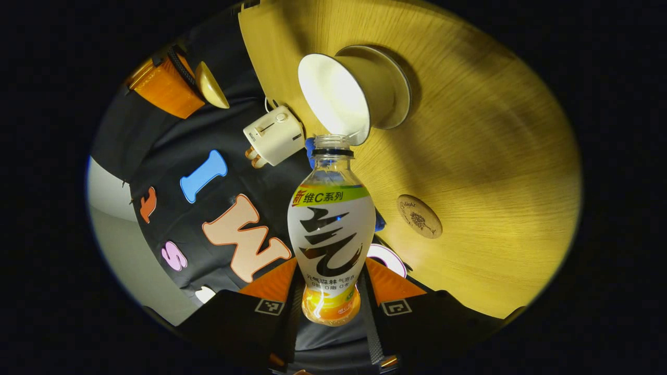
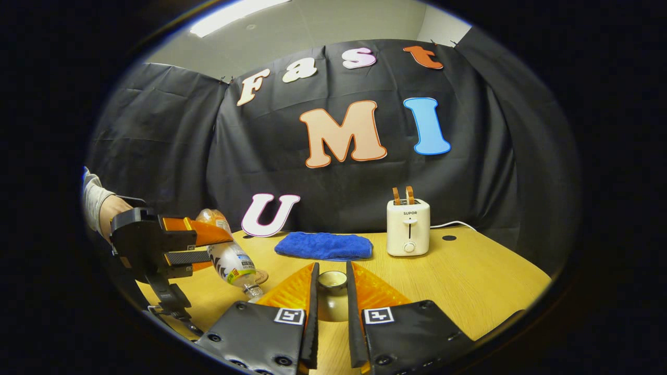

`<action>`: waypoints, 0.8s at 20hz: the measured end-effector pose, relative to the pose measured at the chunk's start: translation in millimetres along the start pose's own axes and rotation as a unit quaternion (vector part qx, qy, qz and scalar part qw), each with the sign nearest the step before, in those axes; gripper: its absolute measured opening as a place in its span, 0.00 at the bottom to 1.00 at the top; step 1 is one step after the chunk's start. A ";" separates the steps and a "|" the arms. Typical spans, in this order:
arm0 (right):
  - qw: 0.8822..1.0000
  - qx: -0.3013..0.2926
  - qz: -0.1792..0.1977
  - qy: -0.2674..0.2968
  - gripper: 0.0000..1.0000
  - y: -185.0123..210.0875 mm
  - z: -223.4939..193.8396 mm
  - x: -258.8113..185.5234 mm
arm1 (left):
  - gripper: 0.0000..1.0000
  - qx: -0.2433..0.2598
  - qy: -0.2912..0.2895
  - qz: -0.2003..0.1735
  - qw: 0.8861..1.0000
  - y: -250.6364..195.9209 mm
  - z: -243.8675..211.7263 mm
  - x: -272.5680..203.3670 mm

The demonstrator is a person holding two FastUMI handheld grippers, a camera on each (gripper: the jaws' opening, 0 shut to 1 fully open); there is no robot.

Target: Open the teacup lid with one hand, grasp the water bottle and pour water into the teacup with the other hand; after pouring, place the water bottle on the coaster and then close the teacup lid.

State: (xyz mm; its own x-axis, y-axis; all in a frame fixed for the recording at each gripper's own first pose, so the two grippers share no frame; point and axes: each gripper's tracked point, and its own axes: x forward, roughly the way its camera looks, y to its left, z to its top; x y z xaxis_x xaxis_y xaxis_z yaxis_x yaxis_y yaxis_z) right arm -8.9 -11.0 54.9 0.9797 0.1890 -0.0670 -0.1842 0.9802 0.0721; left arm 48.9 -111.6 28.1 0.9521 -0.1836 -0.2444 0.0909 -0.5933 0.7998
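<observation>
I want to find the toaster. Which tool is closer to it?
Probably right. The right tool, holding the lid, faces the toaster across bare table. The left tool, tipping the bottle, sits farther off.

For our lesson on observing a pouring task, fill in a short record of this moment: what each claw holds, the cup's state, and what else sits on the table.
left claw: shut on the water bottle, tipped with its open mouth at the cup's rim
right claw: shut on the teacup lid, held away from the cup
teacup: uncovered, on its saucer
coaster: bare, on the table
other items: toaster, blue cloth
</observation>
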 end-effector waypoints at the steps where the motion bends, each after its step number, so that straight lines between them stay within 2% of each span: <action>1: 1.000 0.000 0.000 0.000 0.27 0.0 -0.7 -0.4 | 0.52 0.000 0.000 0.000 1.000 0.3 -0.2 -0.1; 11: 1.000 -0.002 -0.001 -0.001 0.28 0.2 0.1 -0.8 | 0.52 -0.011 -0.001 -0.002 1.000 -5.0 -1.4 2.8; 16: 1.000 0.000 -0.002 -0.001 0.27 -0.6 1.2 -1.3 | 0.52 -0.052 -0.014 -0.018 0.998 -21.2 4.3 3.6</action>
State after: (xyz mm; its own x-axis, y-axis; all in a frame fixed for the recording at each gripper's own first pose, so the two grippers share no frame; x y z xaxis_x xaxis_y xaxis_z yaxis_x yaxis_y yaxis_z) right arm -10.0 -11.9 56.1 0.9805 0.1857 -0.0646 -0.1810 0.9808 0.0721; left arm 49.2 -103.1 7.8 0.9391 -0.1859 -0.2889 0.1572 -0.5152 0.8425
